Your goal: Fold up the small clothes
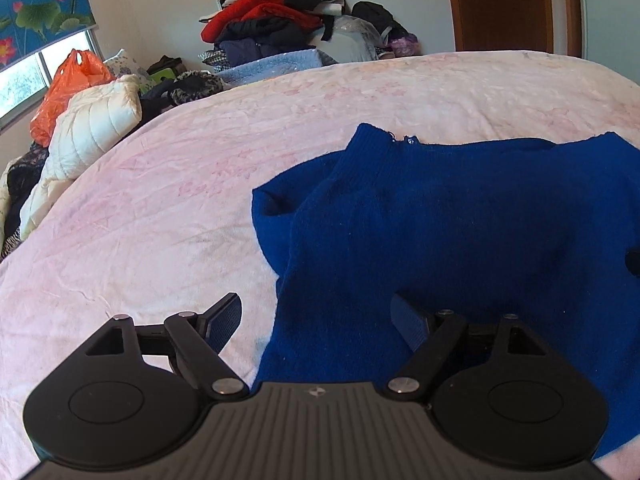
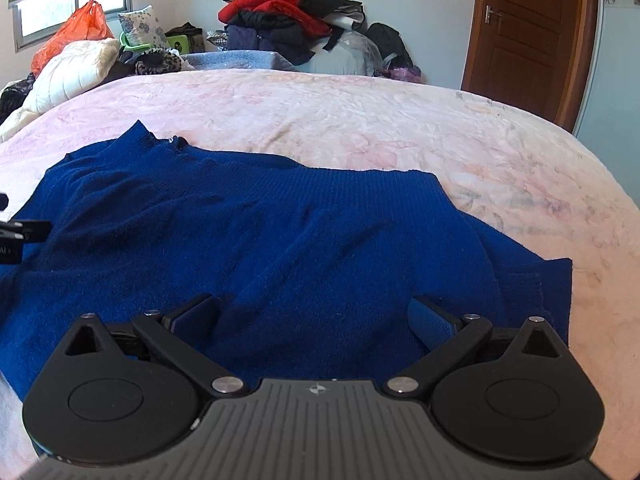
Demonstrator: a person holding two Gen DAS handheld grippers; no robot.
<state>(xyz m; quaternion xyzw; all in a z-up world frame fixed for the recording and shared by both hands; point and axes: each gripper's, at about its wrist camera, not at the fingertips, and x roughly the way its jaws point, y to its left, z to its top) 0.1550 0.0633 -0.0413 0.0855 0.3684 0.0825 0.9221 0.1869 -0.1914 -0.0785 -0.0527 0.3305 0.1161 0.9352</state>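
Note:
A deep blue knitted sweater (image 1: 460,216) lies spread on the pink bed cover, its ribbed neck toward the far side. My left gripper (image 1: 316,312) hovers open over the sweater's left edge, one fingertip above the bare cover and the other above the knit, with nothing pinched. In the right wrist view the same blue sweater (image 2: 260,232) fills the middle. My right gripper (image 2: 316,308) stands wide open just above its near part, nothing between the pads. A dark piece of the left gripper (image 2: 16,236) shows at the left border.
The pink flowered bed cover (image 1: 160,208) stretches left and far beyond the sweater. A white quilted jacket (image 1: 92,128) and an orange plastic bag (image 1: 72,84) lie at the far left. A heap of red and dark clothes (image 2: 288,16) stands against the back wall. A brown door (image 2: 532,36) is at the right.

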